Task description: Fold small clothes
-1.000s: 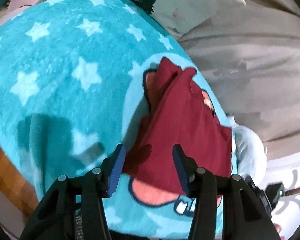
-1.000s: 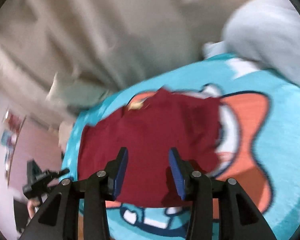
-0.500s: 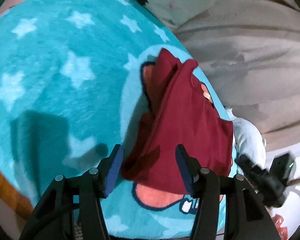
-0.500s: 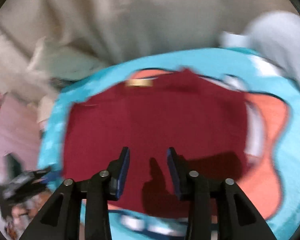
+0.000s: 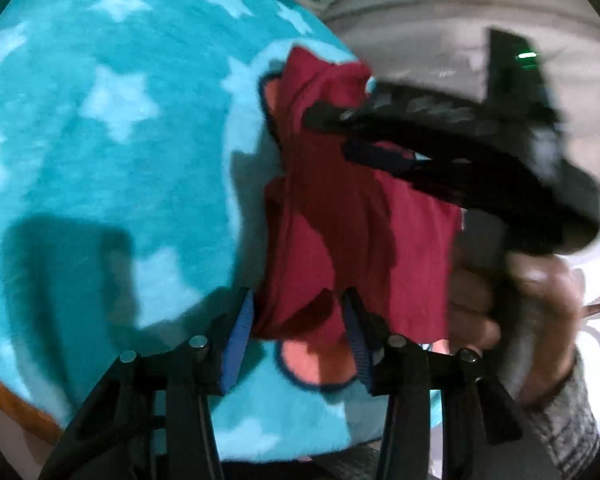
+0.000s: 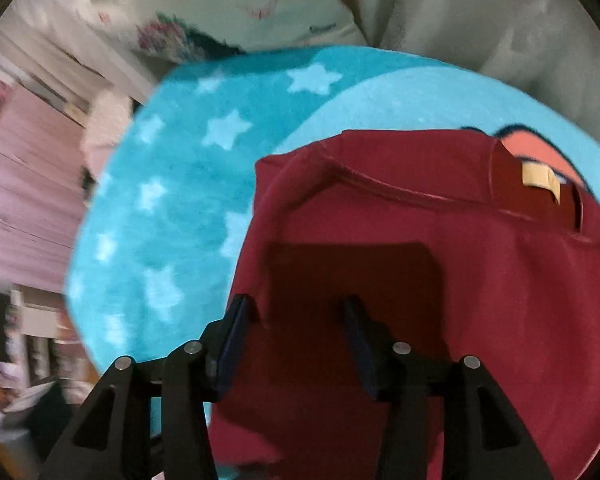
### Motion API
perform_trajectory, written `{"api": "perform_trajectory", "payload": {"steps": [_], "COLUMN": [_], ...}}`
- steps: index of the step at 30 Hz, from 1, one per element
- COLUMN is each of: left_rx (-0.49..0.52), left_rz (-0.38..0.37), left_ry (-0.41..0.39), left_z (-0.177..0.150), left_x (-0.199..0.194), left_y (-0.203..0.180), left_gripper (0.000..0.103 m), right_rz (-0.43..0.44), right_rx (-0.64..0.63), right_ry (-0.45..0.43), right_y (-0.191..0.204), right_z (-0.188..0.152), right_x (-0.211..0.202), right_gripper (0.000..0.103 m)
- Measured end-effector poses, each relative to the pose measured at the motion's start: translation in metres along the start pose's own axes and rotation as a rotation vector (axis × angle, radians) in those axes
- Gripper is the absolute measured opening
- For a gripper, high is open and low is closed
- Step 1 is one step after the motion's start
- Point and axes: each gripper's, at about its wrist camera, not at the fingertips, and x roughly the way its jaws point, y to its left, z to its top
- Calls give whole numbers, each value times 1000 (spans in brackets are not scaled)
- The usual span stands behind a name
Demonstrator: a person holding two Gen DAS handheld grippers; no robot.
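A dark red small shirt lies partly folded on a turquoise star blanket. My left gripper is open, its fingers either side of the shirt's near edge. The right gripper, held in a hand, shows blurred over the shirt's right side in the left wrist view. In the right wrist view the shirt fills the lower right, with a tan neck label. My right gripper is open just above the shirt near its left edge.
A beige sheet lies beyond the blanket. A floral pillow sits at the blanket's far end. Pink drawers stand to the left. The blanket ends over an orange edge.
The right gripper has swung across over the shirt and closer to it, now looking along the blanket toward the pillow. The left gripper has moved in nearer the shirt's edge.
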Motion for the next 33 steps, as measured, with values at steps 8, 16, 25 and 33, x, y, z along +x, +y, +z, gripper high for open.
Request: {"api": "perform_trajectory", "payload": {"steps": [8,16,25,33], "left_rx": [-75,-68,-84,-37], "left_rz": [24,43,103,143], "left_ry": [-119,-123,-197,-249], "left_z": [5,6,-6,-30], "left_x": [-46,-43,-45,-35], "left_y": [29,32,5,-51], "left_gripper": [43,43,43,43], "right_rz": [-204,-317,28,95], "right_rx": [-103,-171,47,278], "right_ry": [-63,-124,-257,-370], "right_y": [35,26,-48,-193], "right_z": [-11,-23,-26,-74], "right_x": [17,4,-75,-149], "right_gripper": [77,20,18,17]}}
